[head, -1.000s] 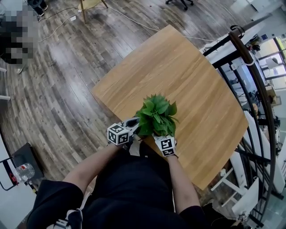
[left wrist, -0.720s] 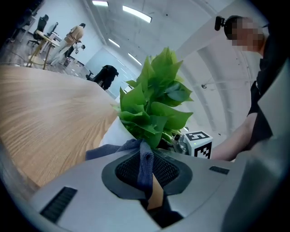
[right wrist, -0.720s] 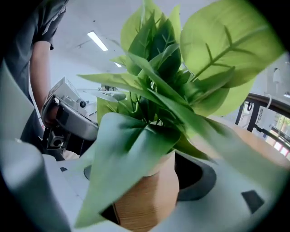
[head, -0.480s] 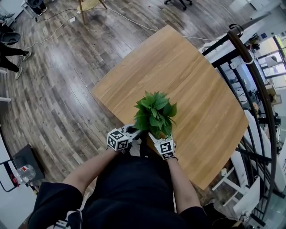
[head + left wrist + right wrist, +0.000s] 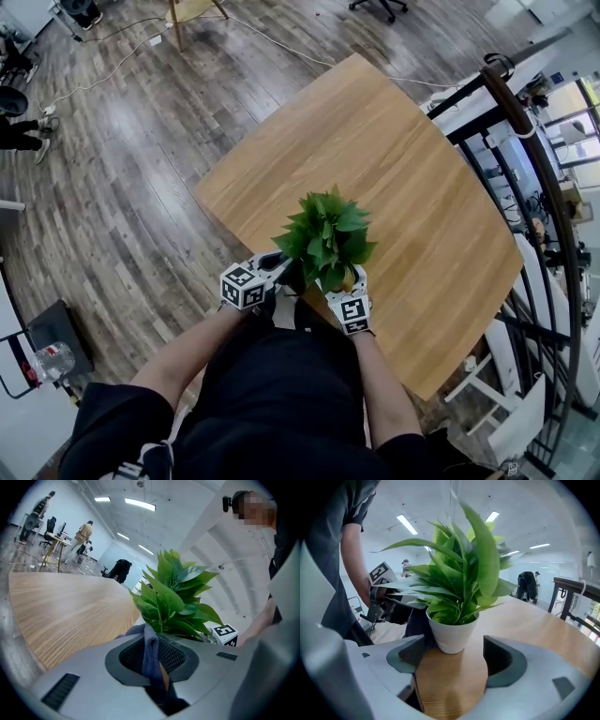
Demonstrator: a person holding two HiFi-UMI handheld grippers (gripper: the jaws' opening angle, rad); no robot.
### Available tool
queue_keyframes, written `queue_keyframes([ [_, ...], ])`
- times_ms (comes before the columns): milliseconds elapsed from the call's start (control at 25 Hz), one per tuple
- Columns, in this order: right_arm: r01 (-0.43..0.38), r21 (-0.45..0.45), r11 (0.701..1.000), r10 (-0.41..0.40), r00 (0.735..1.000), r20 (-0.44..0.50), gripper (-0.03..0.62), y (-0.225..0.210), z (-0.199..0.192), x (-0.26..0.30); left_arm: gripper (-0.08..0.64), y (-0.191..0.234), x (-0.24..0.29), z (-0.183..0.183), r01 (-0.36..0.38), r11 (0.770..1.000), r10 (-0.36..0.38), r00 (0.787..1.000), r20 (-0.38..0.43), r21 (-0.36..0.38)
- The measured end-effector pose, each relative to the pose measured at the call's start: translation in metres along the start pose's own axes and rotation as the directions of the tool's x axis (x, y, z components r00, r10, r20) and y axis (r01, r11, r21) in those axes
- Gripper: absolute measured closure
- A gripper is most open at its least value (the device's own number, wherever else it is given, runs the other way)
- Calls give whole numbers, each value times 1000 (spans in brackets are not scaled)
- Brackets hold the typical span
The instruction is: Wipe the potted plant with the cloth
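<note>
— Claw, left (image 5: 152,657): state?
— Pressed together on the blue-grey cloth (image 5: 150,644), which hangs upright just left of the potted plant (image 5: 326,239), seemingly against its white pot (image 5: 452,632).
— Claw, right (image 5: 454,663)?
— Spread, holding nothing; the pot stands just ahead on the desk (image 5: 403,169). The left claw is nearer the leaves.
— Changes?
— Foliage has shifted slightly in half a second; both claws have barely moved.

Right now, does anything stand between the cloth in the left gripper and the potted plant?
Nothing visible does. The left gripper is shut on the cloth, whose end lies close beside the lower leaves of the potted plant. The right gripper is open in front of the white pot.
</note>
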State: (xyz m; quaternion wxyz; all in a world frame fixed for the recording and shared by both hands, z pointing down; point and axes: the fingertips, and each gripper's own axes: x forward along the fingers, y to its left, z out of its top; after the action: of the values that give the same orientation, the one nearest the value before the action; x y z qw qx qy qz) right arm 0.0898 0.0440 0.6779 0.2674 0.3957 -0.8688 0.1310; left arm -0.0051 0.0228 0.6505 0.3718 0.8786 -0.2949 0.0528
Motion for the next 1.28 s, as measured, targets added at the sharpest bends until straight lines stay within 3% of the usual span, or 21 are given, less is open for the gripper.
queue_keyframes([
  [320, -63, -129, 990, 62, 998, -11, 218, -1, 23, 26, 490, 3, 4, 1, -21, 1000, 21, 1000, 5, -14],
  [520, -42, -90, 995, 42, 999, 1, 219, 2, 22, 29, 490, 5, 3, 1, -21, 999, 22, 1000, 5, -31],
  [800, -29, -47, 998, 30, 1000, 10, 219, 0, 25, 29, 491, -16, -2, 2, 77, 990, -70, 996, 57, -115],
  [1000, -33, -62, 998, 34, 999, 3, 219, -1, 23, 30, 490, -24, -2, -8, 83, 996, -83, 997, 2, -37],
  [1120, -33, -71, 997, 33, 999, -2, 219, 1, 21, 28, 491, -10, -7, -6, -2, 999, 3, 1000, -22, 42],
  [1280, -54, -78, 996, 54, 999, -5, 219, 16, 17, 19, 490, 9, -4, -3, -82, 976, 97, 993, -68, 201],
])
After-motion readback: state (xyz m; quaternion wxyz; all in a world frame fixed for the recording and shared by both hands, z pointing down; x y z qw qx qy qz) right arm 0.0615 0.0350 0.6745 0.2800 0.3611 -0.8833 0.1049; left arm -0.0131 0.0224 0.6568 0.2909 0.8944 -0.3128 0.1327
